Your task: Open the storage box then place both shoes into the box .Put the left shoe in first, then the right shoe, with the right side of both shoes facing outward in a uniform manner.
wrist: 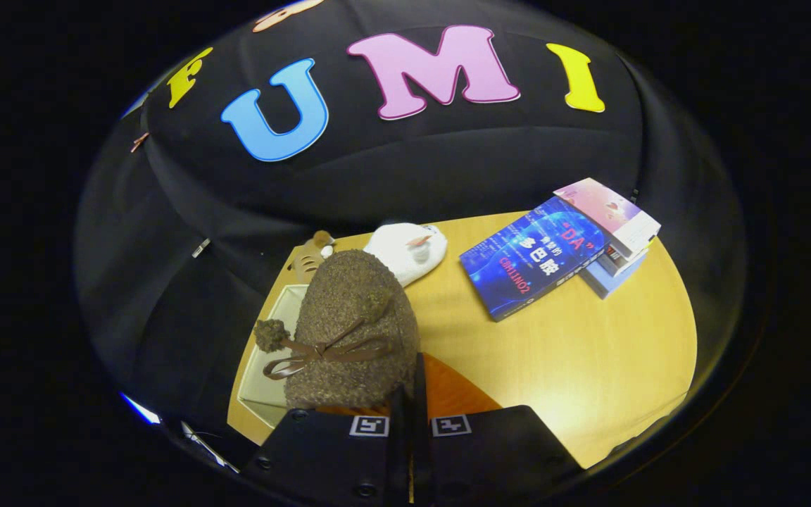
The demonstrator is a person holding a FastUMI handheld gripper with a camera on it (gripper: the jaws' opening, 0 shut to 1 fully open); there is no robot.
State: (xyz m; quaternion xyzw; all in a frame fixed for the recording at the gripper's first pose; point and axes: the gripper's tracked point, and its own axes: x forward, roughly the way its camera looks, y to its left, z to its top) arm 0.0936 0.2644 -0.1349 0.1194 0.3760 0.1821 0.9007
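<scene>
A brown fuzzy shoe with a brown ribbon bow and pompoms is held up with its toe pointing away from me. My gripper is shut on its rim at the heel end, where the orange lining shows beside the fingers. The shoe hangs over the open pale storage box, which lies on the table at the left and is mostly hidden under the shoe. Just beyond the shoe's toe, a small brown object with a pompom peeks out at the box's far end; what it is I cannot tell.
A white plush item lies on the yellow wooden table beyond the shoe. To the right, a blue book leans on a short stack of books topped by a pink one. Black cloth walls surround the table.
</scene>
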